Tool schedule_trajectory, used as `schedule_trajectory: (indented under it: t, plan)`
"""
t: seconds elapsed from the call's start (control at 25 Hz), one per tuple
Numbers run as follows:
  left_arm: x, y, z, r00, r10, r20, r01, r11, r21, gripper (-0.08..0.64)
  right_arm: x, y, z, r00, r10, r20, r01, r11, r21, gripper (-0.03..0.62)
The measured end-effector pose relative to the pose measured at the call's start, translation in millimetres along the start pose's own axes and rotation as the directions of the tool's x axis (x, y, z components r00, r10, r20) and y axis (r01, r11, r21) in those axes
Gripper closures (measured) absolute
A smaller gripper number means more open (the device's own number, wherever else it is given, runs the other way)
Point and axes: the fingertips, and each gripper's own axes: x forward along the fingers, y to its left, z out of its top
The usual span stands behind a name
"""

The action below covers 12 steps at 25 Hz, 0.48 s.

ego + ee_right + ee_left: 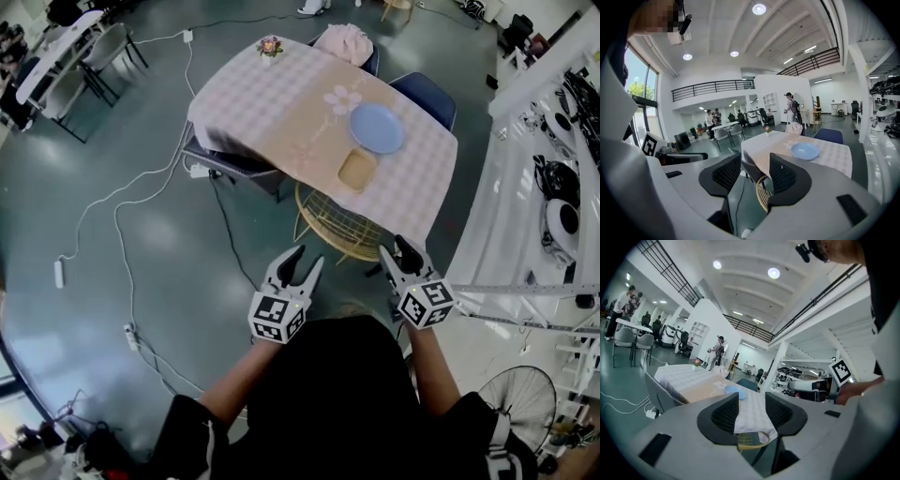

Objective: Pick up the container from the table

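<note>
In the head view, the task has barely begun. The container (357,170), a shallow tan square dish, sits on the checked table (272,94), close to its near edge. It lies just beside the blue plate (377,127), on that plate's near side. A yellow wire chair (337,225) is tucked under the table edge right below it. The left gripper (298,267) and the right gripper (401,255) are both held close to the person's body, well short of the table. Open floor and the chair lie between them and the dish. Neither tool touches anything.

In the left gripper view, the left gripper (752,401) has its jaws spread wide, with only air between the ribbed pads. Through the gap the far-off table (679,378) and the blue plate (732,390) show. I cannot pick out the container with any certainty here.

In the right gripper view, the right gripper (754,161) is likewise parted and carries nothing. The gap between its jaws frames the table's near corner and a piece of the wire chair (761,192). The blue plate (805,151) lies on the table (834,159), to the right of the jaws. The container itself is not clearly shown.

As I judge it, the whole job is left to do: closing the distance to the table, lowering one gripper onto the dish's rim, gripping it and lifting it clear.
</note>
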Motion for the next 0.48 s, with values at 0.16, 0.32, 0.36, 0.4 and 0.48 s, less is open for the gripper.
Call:
schedule_trajectory:
  t: [0.16, 0.32, 0.36, 0.4, 0.48]
  plan:
    - [32, 26, 5, 1.000, -0.009, -0.029, 0.009, 1.000, -0.010, 0.397, 22, -1, 14, 1.000, -0.009, 0.004, 0.009, 1.000, 0.010, 0.433]
    - [76, 46, 7, 0.998, -0.027, -0.057, 0.025, 0.999, -0.043, 0.397, 44, -12, 24, 1.000, -0.007, -0.002, 0.007, 1.000, 0.023, 0.433]
    - [87, 49, 4, 0.997, -0.036, -0.066, 0.032, 0.997, -0.064, 0.397, 50, -15, 24, 1.000, -0.005, -0.008, 0.005, 1.000, 0.023, 0.433]
    - [98, 52, 0, 0.996, -0.045, -0.077, 0.038, 0.996, -0.086, 0.397, 56, -20, 24, 1.000, -0.003, -0.012, 0.003, 1.000, 0.023, 0.433]
    - [121, 56, -12, 0.992, -0.056, -0.111, 0.045, 0.994, -0.102, 0.397, 68, -33, 25, 1.000, -0.001, -0.007, 0.002, 1.000, 0.027, 0.433]
